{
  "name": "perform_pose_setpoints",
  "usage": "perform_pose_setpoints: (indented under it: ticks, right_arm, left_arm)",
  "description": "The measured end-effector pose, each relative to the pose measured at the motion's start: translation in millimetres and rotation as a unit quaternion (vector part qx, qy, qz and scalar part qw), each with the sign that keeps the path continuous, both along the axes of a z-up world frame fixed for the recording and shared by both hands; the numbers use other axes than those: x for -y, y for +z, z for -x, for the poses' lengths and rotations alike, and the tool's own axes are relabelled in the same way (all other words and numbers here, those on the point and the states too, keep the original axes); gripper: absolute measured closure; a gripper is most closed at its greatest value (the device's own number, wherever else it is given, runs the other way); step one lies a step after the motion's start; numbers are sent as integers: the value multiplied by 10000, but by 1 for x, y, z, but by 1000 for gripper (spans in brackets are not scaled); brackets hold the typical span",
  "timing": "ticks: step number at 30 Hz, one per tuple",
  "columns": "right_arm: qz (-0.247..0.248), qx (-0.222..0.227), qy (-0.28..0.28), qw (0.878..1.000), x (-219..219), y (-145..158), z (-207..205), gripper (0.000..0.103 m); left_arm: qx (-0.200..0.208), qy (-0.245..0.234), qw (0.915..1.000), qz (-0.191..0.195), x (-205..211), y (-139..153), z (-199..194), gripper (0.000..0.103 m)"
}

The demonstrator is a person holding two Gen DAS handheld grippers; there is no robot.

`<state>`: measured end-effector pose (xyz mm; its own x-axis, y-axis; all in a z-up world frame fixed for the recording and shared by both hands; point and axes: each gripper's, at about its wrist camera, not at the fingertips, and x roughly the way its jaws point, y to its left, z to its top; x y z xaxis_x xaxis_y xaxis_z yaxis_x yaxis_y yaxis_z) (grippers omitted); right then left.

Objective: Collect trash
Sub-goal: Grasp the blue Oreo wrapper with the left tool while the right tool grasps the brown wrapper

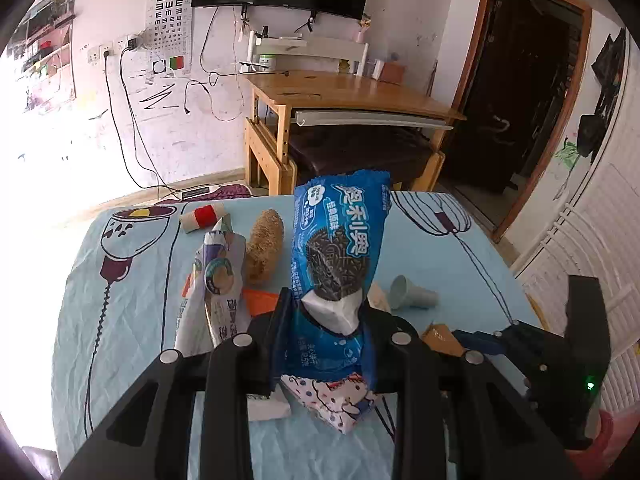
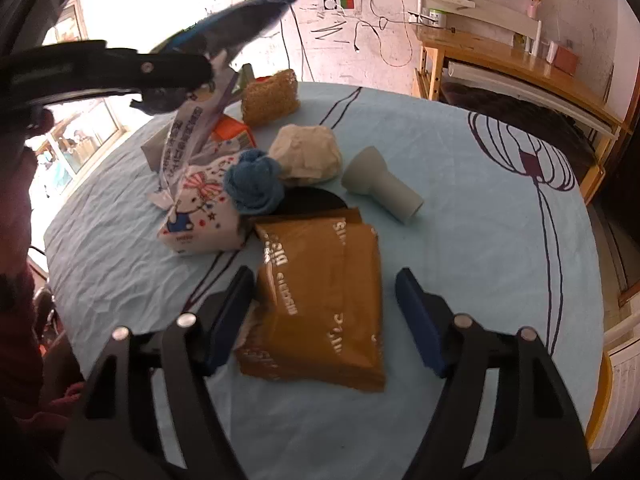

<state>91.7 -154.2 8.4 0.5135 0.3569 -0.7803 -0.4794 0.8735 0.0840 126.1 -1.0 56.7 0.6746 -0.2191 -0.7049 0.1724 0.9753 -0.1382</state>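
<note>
Oreo wrapper (image 1: 336, 248) pinched in left gripper (image 1: 326, 312) fingers; right gripper (image 2: 326, 300) fingers spread around brown packet (image 2: 320, 304), slick film may slip out.

The left gripper (image 1: 326, 320) is clamped on a blue cookie wrapper (image 1: 334, 240), which stands upright between its pads above the light blue tablecloth (image 1: 120, 320); a cartoon-printed tissue pack (image 1: 340, 404) lies below it; a white snack wrapper (image 1: 216, 280), a loofah (image 1: 264, 244) and a taped cardboard roll (image 1: 202, 218) lie to the left; a grey funnel (image 1: 412, 294) rests to the right; the right gripper (image 1: 480, 340) shows at the right edge.
</note>
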Motion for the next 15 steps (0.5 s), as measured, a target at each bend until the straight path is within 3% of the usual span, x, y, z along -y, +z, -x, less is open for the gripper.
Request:
perform_pose_setpoints:
  ticks: [4, 15]
  right_arm:
    - [15, 124, -151, 9998, 4, 1, 2, 65]
    - [-1022, 59, -128, 9947, 39, 20, -1, 66]
  left_arm:
    - [-22, -21, 10000, 46, 1, -2, 1, 77]
    - [59, -120, 9997, 215, 4, 7, 10, 77]
